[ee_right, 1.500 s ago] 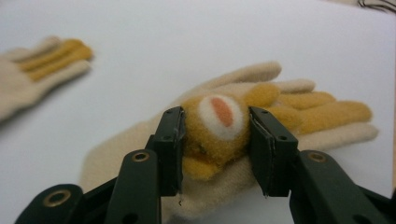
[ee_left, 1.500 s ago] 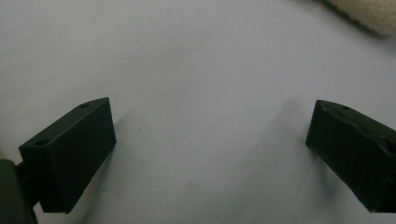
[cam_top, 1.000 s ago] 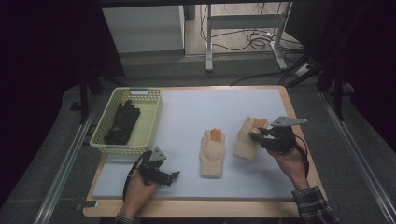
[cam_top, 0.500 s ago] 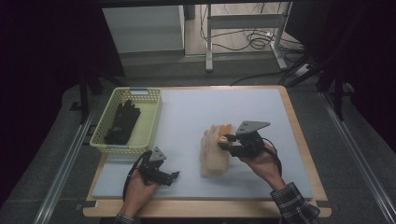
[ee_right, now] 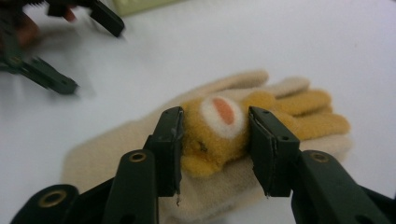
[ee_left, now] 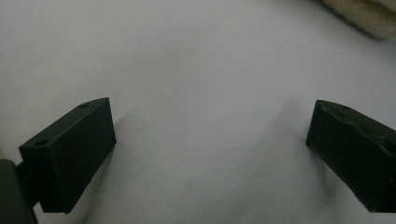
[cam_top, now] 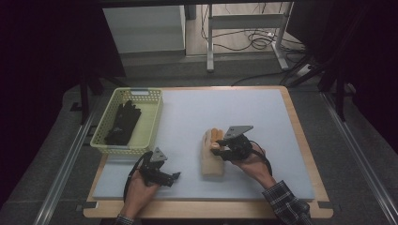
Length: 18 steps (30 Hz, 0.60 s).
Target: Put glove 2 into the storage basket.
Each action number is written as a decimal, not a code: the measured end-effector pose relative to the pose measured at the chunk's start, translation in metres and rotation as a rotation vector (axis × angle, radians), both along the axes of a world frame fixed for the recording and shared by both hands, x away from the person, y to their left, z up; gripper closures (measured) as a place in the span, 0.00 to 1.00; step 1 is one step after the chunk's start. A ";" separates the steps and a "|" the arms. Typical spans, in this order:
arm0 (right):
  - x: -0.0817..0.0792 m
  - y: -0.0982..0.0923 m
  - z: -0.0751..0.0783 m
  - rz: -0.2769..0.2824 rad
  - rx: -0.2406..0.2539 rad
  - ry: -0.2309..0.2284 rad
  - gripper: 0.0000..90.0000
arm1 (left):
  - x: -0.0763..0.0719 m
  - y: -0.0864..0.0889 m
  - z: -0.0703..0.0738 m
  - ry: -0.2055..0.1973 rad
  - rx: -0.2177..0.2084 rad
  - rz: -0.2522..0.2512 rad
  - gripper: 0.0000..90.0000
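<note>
Between the right tool's [ee_right: 215, 140] pads, gripped: orange glove [ee_right: 261, 116], atop cream glove [ee_right: 140, 140]

In the right gripper view the left gripper [ee_right: 70, 28] at ten o'clock is blurred and cut off by the top and left edges. In the left gripper view a cream glove [ee_left: 369, 16] at one o'clock is cropped by the top edge. From the high view, the dark item [cam_top: 123, 123] in the basket [cam_top: 104, 146] at nine o'clock is too dim to make out.

Both grippers [cam_top: 174, 177] [cam_top: 217, 147] were black, with a looping black cable behind each and a grey three-cornered plate [cam_top: 239, 131] on top. Their blocky fingers [ee_right: 272, 149] showed small screw holes. The right sleeve [cam_top: 287, 206] was dark plaid.
</note>
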State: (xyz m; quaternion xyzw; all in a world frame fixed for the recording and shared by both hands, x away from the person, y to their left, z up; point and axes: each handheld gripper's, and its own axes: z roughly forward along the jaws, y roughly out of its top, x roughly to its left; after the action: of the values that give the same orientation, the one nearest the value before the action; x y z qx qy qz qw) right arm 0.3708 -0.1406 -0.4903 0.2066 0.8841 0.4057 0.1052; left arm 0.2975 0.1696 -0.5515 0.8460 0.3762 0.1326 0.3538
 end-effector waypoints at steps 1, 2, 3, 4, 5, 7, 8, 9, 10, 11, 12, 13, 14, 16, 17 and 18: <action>0.001 0.000 -0.004 -0.004 -0.004 0.008 0.60 | 0.000 0.000 0.000 0.001 -0.001 0.002 0.02; 0.002 -0.001 -0.007 -0.008 -0.007 0.017 0.58 | 0.000 0.000 0.000 0.002 -0.002 0.001 0.02; 0.003 -0.002 -0.010 -0.012 -0.004 0.026 0.56 | 0.000 0.000 0.000 0.002 -0.002 0.001 0.02; 0.003 -0.003 -0.012 -0.019 0.004 0.035 0.54 | 0.000 0.000 0.000 0.002 -0.002 0.001 0.02; 0.003 -0.004 -0.012 -0.026 0.011 0.044 0.51 | 0.000 0.000 0.000 0.002 -0.002 0.001 0.02; 0.002 -0.007 -0.010 -0.034 0.017 0.039 0.47 | 0.000 0.000 0.000 0.002 -0.001 0.001 0.02; 0.002 -0.008 -0.008 -0.036 0.023 0.032 0.46 | 0.000 0.000 0.000 0.002 -0.002 0.001 0.02; 0.001 -0.011 -0.005 -0.040 0.034 0.030 0.45 | 0.000 0.000 0.000 0.001 -0.001 0.001 0.02; 0.001 -0.013 -0.001 -0.046 0.043 0.029 0.45 | 0.000 0.000 0.000 0.001 0.000 0.000 0.02; 0.000 -0.016 0.002 -0.053 0.054 0.026 0.45 | 0.000 0.000 0.000 0.000 0.000 0.000 0.02; 0.000 -0.019 0.004 -0.060 0.061 0.024 0.45 | 0.000 0.000 0.000 0.000 0.000 0.000 0.02; -0.001 -0.022 0.006 -0.066 0.067 0.023 0.45 | 0.000 0.000 0.000 0.000 0.000 0.000 0.02; -0.001 -0.026 0.007 -0.072 0.069 0.022 0.45 | 0.000 0.000 0.000 0.000 0.000 0.000 0.02; -0.002 -0.032 0.007 -0.081 0.061 0.027 0.45 | 0.000 0.000 0.000 0.000 0.000 0.000 0.02; -0.003 -0.035 0.007 -0.087 0.054 0.032 0.45 | 0.000 0.000 0.000 0.000 0.000 0.000 0.02; -0.003 -0.038 0.006 -0.093 0.046 0.037 0.45 | 0.000 0.000 0.000 0.002 -0.002 0.002 0.02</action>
State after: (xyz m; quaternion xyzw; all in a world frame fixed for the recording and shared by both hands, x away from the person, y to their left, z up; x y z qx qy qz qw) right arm 0.3675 -0.1787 -0.4846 0.2573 0.8657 0.4169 0.1028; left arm 0.2973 0.1694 -0.5516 0.8455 0.3773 0.1319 0.3541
